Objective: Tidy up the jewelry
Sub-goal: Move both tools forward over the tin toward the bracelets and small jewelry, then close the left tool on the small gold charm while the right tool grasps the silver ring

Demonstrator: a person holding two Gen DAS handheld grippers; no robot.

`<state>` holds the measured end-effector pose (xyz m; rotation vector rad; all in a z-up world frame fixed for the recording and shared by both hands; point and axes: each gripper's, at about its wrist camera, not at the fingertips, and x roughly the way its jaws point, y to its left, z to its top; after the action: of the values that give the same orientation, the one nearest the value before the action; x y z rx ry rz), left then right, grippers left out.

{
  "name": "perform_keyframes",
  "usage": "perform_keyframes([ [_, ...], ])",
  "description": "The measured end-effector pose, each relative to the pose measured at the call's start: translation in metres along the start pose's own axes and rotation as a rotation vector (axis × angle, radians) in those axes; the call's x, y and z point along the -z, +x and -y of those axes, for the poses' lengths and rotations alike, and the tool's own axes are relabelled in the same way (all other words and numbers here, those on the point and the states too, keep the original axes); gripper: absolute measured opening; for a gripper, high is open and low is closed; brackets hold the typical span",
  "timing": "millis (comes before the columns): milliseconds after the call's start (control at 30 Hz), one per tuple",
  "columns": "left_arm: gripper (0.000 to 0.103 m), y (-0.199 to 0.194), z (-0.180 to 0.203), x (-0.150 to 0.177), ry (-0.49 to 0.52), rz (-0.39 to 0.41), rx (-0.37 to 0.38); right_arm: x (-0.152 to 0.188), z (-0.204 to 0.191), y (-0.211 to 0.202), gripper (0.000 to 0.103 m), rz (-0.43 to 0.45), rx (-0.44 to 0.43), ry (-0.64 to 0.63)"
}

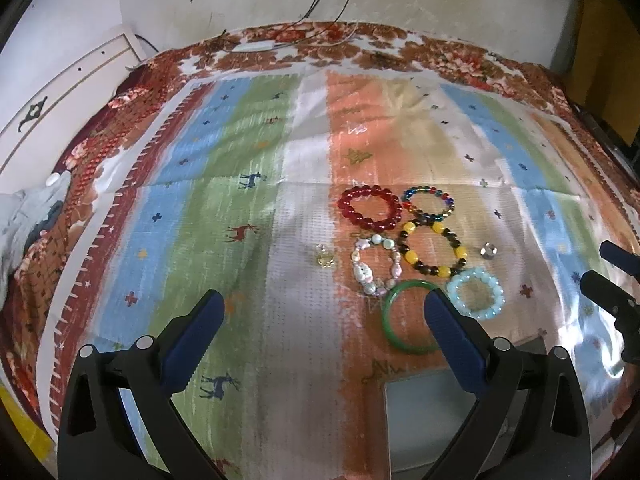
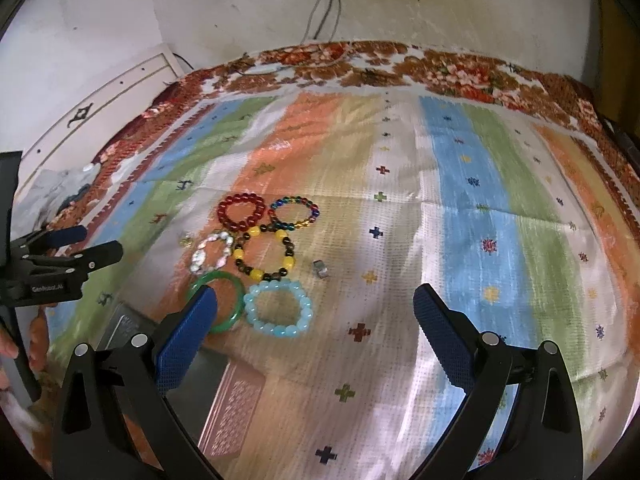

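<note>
Six bracelets lie bunched together on the striped cloth spread over the bed, toward the near edge and roughly midway along it. The red beads [image 1: 370,207] and the rainbow beads [image 1: 429,203] sit farthest from the near edge, the pale shell strand [image 1: 374,266] and the yellow-and-brown beads [image 1: 434,250] in the middle, and the green bangle [image 1: 410,318] and light-blue beads [image 1: 476,294] nearest. A small clear ring [image 1: 325,258] rests just left of the cluster, a silver ring [image 1: 488,251] just right of it. A grey box [image 1: 424,412] sits at the near edge, its patterned lid [image 2: 234,412] beside it.

The left hand-held gripper [image 1: 320,314] hovers spread wide, holding nothing, one finger in front of the bangle. The right hand-held gripper [image 2: 316,312] is likewise spread and empty, above the blue beads.

I'd judge the beaded ones light and floppy on elastic, glossy enough to roll out of a pinch, so nipping across one stretch of the strand on a free outer side seems safest. The bangle looks stiff, smooth and breakable; grip across its band at a clear arc. The rings are tiny and will need a low, careful pinch against the soft cloth.
</note>
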<state>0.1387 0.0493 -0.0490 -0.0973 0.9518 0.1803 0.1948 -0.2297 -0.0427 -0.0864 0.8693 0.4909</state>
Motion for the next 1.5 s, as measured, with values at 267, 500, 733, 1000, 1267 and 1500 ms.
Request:
perform_keyframes([
  [267, 0.097, 0.024, -0.005, -0.014, -0.025, -0.054, -0.012, -0.012, 0.012, 0.034, 0.099, -0.117, -0.018, 0.059],
  [500, 0.097, 0.041, -0.011, -0.023, -0.05, -0.091, -0.01, -0.02, 0.015, 0.048, 0.099, -0.142, -0.02, 0.08],
  [733, 0.091, 0.065, -0.012, -0.029, -0.074, -0.156, 0.004, -0.03, 0.02, 0.064, 0.099, -0.154, -0.01, 0.1],
  [1000, 0.076, 0.091, -0.019, -0.033, -0.108, -0.225, 0.02, -0.033, 0.021, 0.082, 0.099, -0.185, -0.013, 0.108],
  [1267, 0.065, 0.114, -0.018, -0.036, -0.098, -0.269, 0.034, -0.033, 0.022, 0.106, 0.086, -0.248, -0.013, 0.11],
  [1500, 0.057, 0.127, -0.02, -0.038, -0.111, -0.288, 0.043, -0.032, 0.02, 0.119, 0.08, -0.285, -0.03, 0.126],
])
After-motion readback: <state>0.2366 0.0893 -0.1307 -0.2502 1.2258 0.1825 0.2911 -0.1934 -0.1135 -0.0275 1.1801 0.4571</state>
